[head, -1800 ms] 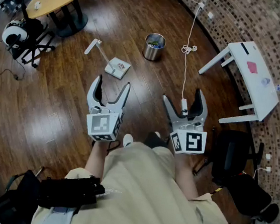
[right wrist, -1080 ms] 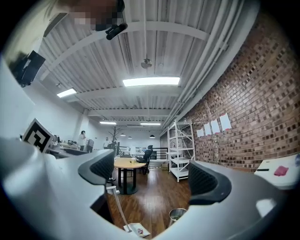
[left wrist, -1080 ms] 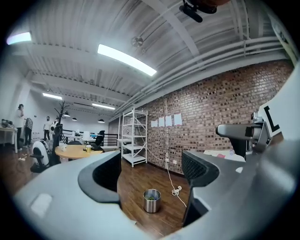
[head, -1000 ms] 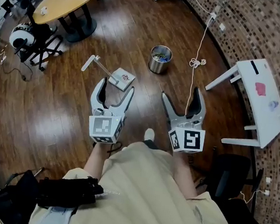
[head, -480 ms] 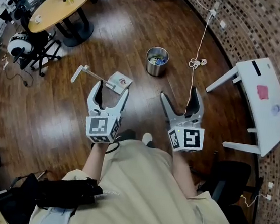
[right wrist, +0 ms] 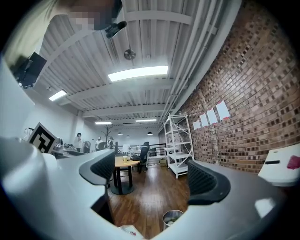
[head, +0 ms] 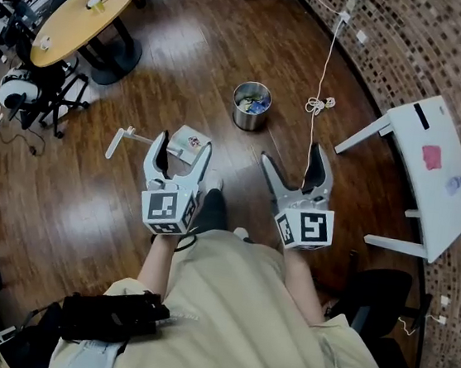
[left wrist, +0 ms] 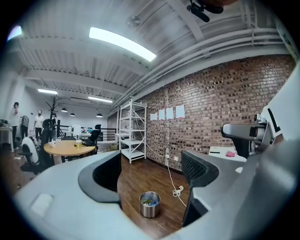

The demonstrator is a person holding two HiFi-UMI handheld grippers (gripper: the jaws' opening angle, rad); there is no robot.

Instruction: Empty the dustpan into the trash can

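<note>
A small metal trash can [head: 251, 105] with some litter inside stands on the wooden floor ahead. It also shows between the jaws in the left gripper view, where the trash can [left wrist: 150, 205] is low down, and at the bottom of the right gripper view [right wrist: 172, 218]. A white dustpan [head: 189, 141] lies on the floor with its long handle [head: 122, 138] pointing left. My left gripper [head: 184, 150] hovers open just above it, holding nothing. My right gripper [head: 293, 163] is open and empty, to the right of the dustpan. A corner of the dustpan [right wrist: 129, 231] peeks into the right gripper view.
A white cord [head: 316, 104] runs along the floor right of the can. A white table [head: 433, 162] stands at the right by the brick wall, a black chair [head: 375, 293] below it. A round wooden table [head: 78, 14] and chairs stand at the upper left.
The person has walked forward. The dustpan and trash can have come closer, and my left gripper now overlaps the dustpan. Both grippers stay open and empty.
</note>
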